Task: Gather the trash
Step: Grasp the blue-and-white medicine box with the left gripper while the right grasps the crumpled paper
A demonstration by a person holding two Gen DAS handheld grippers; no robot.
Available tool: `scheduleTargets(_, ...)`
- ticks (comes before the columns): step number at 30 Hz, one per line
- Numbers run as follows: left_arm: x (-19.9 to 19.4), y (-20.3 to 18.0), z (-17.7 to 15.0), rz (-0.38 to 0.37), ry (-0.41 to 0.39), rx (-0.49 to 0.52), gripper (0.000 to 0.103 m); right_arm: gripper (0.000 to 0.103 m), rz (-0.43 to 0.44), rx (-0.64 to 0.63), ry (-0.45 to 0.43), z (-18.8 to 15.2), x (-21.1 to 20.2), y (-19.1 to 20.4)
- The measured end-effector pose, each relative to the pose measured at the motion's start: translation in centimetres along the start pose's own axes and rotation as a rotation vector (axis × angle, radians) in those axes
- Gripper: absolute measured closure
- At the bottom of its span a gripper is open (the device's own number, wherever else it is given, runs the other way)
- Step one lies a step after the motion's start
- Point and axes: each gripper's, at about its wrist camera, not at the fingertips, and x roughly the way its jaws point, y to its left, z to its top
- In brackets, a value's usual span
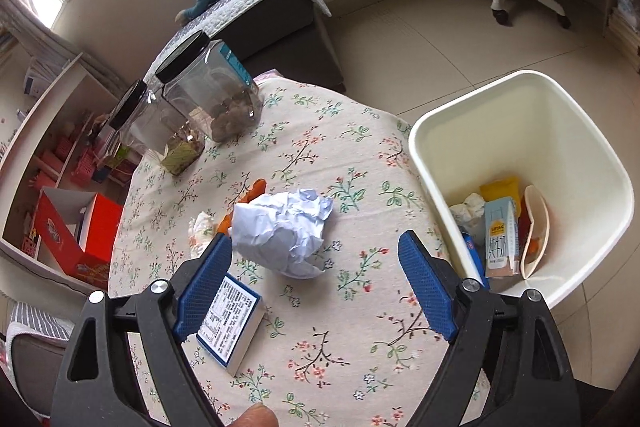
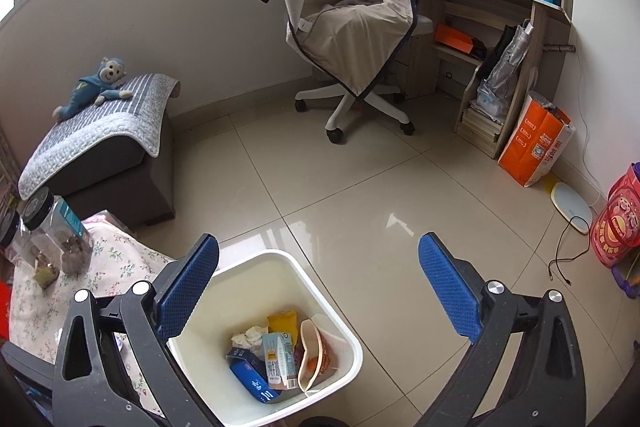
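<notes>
Over a round table (image 1: 352, 163) draped in floral cloth, the left gripper (image 1: 316, 263) hangs with its blue-padded jaws spread wide and holding nothing, a crumpled ball of pale blue-white paper (image 1: 286, 231) lying on the cloth at centre frame between the fingertips but touching neither pad. Only the left wrist view shows this table litter: a small blue-and-white printed box (image 1: 234, 327) lies flat at lower left, partly under the left pad, its long axis running from lower left up toward the paper ball; a scrap of orange peel (image 1: 256, 189) and a crushed white wrapper (image 1: 202, 231) sit just left of the ball. Two clear plastic jars with black lids (image 1: 208, 91) stand at upper left.

The right wrist view alone looks straight down into the cream plastic wastebasket (image 2: 224, 287) on the tiled floor beside the table, at lower centre. The right gripper (image 2: 318, 283) hovers above it, claw wide apart and empty. Inside, a pale blue milk carton (image 2: 278, 355) leans nearly upright, top toward the far wall, beside a flat blue packet (image 2: 252, 379) and a tan paper bowl (image 2: 310, 351) on edge.
</notes>
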Motion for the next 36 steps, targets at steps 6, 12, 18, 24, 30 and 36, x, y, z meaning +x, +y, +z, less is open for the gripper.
scheduleTargets(6, 2.7, 5.3, -2.6, -0.056, 0.115, -0.058, 0.02, 0.007, 0.033, -0.107, 0.024, -0.9, -0.4, 3.7)
scheduleTargets(12, 7.0, 9.9, -5.5, -0.2, 0.312, -0.081, 0.02, 0.007, 0.097, -0.241, 0.083, -2.5, -0.3, 8.0)
scheduleTargets(18, 10.1, 11.7, -7.6, -0.307, 0.417, -0.075, 0.02, 0.007, 0.19, -0.367, 0.183, -4.6, 0.4, 12.6)
scheduleTargets(24, 11.0, 12.0, -8.3, -0.382, 0.421, -0.077, 0.02, 0.007, 0.211, -0.526, 0.22, -7.1, 0.5, 16.9)
scheduleTargets(30, 11.6, 12.6, -9.1, -0.411, 0.424, -0.074, 0.034, 0.007, 0.25, -0.642, 0.283, -9.4, 1.3, 20.5)
scheduleTargets(36, 12.0, 15.9, -10.5, -0.443, 0.405, -0.116, 0.039, 0.007, 0.283, -0.71, 0.332, -11.2, 1.8, 23.6)
